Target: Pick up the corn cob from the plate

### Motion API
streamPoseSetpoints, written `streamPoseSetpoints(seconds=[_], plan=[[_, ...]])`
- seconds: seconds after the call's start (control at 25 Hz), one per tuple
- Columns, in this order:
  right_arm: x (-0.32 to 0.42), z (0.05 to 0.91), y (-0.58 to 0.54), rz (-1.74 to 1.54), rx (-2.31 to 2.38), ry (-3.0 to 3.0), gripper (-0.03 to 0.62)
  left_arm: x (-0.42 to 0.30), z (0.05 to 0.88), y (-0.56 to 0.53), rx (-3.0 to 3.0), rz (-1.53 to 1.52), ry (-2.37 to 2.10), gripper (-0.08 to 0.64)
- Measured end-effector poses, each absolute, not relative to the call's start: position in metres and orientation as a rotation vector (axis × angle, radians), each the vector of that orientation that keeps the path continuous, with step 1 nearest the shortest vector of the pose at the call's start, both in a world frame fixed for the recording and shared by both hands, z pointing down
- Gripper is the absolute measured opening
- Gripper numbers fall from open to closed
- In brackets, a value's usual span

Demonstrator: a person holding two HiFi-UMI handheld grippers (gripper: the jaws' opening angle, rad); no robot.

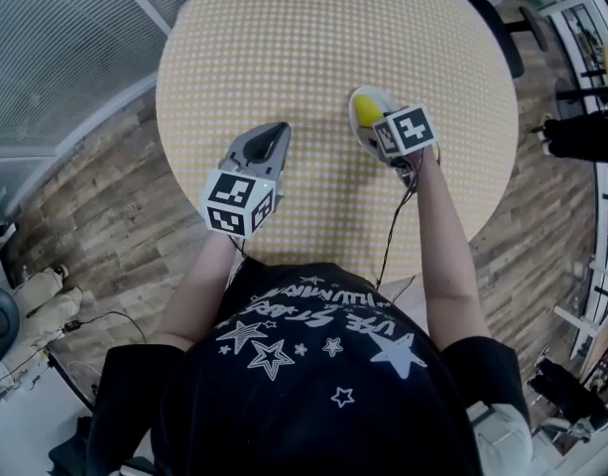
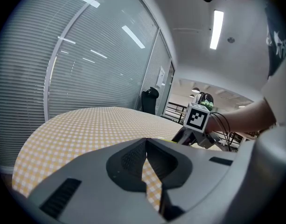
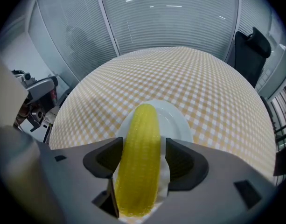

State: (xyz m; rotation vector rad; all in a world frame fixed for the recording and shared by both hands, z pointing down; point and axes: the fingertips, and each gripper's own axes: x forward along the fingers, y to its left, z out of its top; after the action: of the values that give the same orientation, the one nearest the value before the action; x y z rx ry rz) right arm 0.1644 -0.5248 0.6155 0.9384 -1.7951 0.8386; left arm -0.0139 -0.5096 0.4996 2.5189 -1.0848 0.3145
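Round yellow-checked table (image 1: 313, 67) seen steeply from overhead in head view, skimmed low and near by both gripper views, shared by all.

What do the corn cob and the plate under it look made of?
Corn cob: probably a plastic or rubber replica; even yellow, slight sheen, shallow moulded kernel rows. Plate: white, smooth, glossy; ceramic or melamine, cannot tell which.

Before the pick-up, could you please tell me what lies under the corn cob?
A white plate lies under the corn cob, on the checked table. The cob and the right gripper cover the plate's near part.
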Motion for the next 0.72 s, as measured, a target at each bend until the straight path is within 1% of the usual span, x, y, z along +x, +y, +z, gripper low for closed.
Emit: streamPoseSetpoints(seconds=[0.12, 0.24, 0.48, 0.72], plan=[[0.163, 0.616, -0.524, 0.861, 0.935, -1.807, 0.287, -0.013, 0.5, -0.507, 2.52, 0.315, -1.077, 0.008], [0.159, 0.617, -0.522, 0.879, 0.929, -1.817, 0.269, -0.014, 0.502, -0.505, 2.52, 0.317, -1.07, 0.008], [0.158, 0.617, -0.523, 0.854, 0.909, -1.845, 0.261, -0.008, 0.503, -0.502, 2.527, 0.315, -1.06, 0.008], [0.165, 0.613, -0.523, 0.901, 0.999, -1.892, 0.259, -0.01, 0.498, -0.497, 2.534, 0.301, -1.075, 0.008]])
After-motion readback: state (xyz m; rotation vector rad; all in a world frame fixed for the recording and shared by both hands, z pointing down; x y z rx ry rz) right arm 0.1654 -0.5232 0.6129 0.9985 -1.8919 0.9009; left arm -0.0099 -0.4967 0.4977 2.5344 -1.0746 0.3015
